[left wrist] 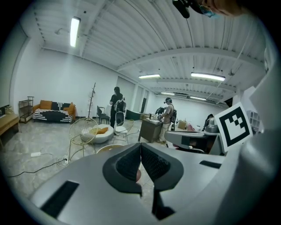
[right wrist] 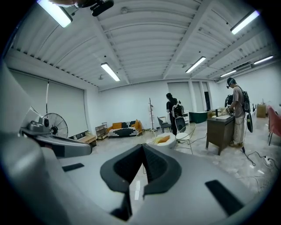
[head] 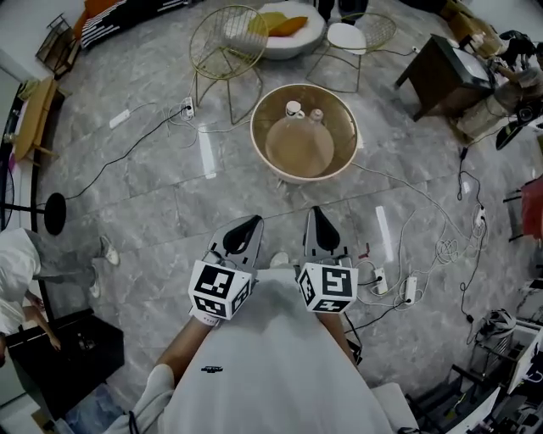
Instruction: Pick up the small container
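Small container [head: 294, 108] stood upright — long axis vertical — at the far side of the round rimmed table [head: 344, 153], beside a second small bottle [head: 316, 115], well ahead of left gripper [head: 250, 225] and right gripper [head: 317, 217] — both jaws closed together, holding nothing.

The left tongs [head: 253, 222] and right tongs [head: 316, 212] are pale grey with black ribbed pads. Each carries a cube [head: 219, 291] of black-and-white square markers. Ahead of them, the round bench [head: 257, 136] is tan with a paler rim, and the small container [head: 294, 108] on it is whitish. The floor [head: 153, 195] under the tongs is grey, marbled with pale veins. Beyond the bench, a wire chair [head: 226, 42] is gold. Far ahead, left of the tongs, a sofa [head: 136, 19] is striped black and white.
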Available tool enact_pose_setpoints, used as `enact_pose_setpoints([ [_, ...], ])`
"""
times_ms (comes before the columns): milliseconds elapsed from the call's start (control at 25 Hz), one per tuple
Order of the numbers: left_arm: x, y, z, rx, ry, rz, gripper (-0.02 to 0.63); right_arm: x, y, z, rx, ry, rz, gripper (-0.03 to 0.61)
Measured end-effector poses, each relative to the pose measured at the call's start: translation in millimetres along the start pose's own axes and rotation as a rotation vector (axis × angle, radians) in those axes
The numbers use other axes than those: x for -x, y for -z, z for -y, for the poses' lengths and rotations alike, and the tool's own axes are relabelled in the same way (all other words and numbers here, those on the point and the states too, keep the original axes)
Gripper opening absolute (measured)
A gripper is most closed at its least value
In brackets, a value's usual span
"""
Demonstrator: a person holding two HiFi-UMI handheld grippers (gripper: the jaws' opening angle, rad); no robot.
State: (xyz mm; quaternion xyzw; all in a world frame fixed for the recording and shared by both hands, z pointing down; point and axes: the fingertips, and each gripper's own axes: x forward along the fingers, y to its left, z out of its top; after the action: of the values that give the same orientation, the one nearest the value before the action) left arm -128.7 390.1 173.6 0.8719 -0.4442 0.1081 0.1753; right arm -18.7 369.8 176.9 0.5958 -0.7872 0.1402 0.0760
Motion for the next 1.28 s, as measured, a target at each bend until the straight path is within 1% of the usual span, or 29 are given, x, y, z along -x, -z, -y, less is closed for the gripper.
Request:
enact_pose_setpoints([
  [160,-13.5,2.7,22.3,0.001,-0.001,0.011,0.02,8.1,-4.6,19.6,-0.018,0.002,0.011,0.006],
  [280,-16.4,1.9,39.8,-0.016,0.007,0.02,0.02,14.8,-3.1,30.4,-0.022,0.0,0.017,0.006],
  [520,-12.5,1.3,42.6,-0.001,-0.028,0.023,0.02,19.7,4.7,42.8,-0.055,0.001,0.013,0.006],
  [720,-23.9,-1.7,52.9,-0.024,-0.006,0.013,0.02,20.2,7.0,61.5,-0.083,0.024,0.009,0.006],
  [920,-39.6,-5.5,48.8,-0.028,0.007,-0.004,0.02,14.2,6.8,80.0,-0.124,0.056,0.008,0.006],
  [1040,-51.6,-7.3,45.1,-0.024,0.021,-0.017,0.02,6.7,7.2,86.3,-0.126,0.065,-0.004,0.006],
  [1280,-88.4,-15.0,30.2,-0.018,0.042,-0.051,0.02,-26.8,1.6,101.9,-0.143,0.076,-0.024,0.006],
])
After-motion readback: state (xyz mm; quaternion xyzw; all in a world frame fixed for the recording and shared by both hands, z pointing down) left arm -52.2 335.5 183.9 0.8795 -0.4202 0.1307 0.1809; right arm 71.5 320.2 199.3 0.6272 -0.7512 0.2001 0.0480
